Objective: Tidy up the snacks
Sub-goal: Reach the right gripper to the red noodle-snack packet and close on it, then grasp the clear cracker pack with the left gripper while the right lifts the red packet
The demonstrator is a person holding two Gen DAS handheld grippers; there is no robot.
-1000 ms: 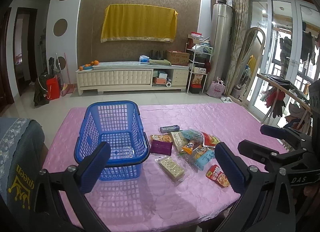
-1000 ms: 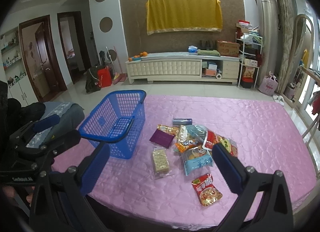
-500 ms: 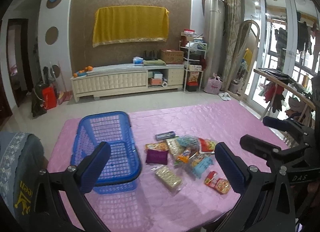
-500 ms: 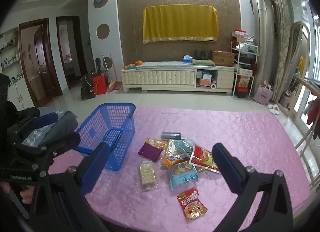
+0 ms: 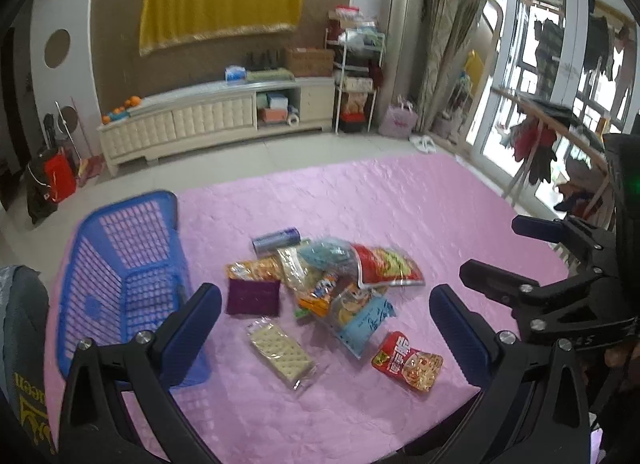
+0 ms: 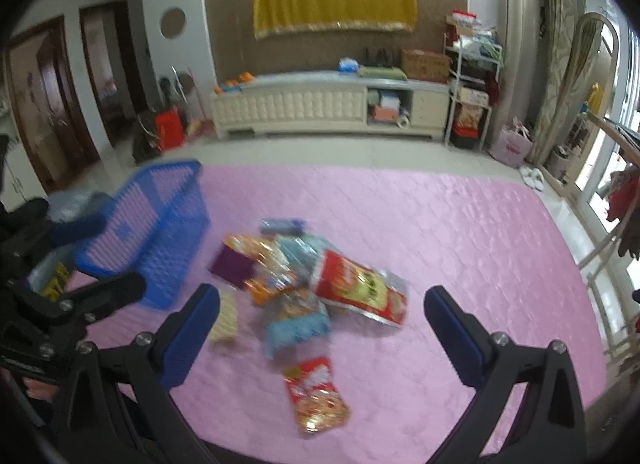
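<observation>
- Left wrist view: my left gripper [image 5: 326, 324] is spread wide and holds nothing, hovering above the near edge of the pink table cover [image 5: 420, 200].
- Snack pile [image 5: 320, 276] lies straight ahead between my fingers; cracker pack [image 5: 280, 348] is nearest, long axis running diagonally, near-right to far-left.
- Blue basket [image 5: 120, 284] stands left of the pile, apart from it, apparently with nothing in it.
- My right gripper [image 5: 540, 260] shows at the right edge, also spread wide, with nothing in it.
- Right wrist view (blurred): red packet [image 6: 316, 394] lies closest, just ahead and below, apart from the pile.
- Judgement: right hand is nearer the red packet, left nearer the crackers and basket.
- Nothing blocks either path; overlapping bags in the pile could drag along.
</observation>
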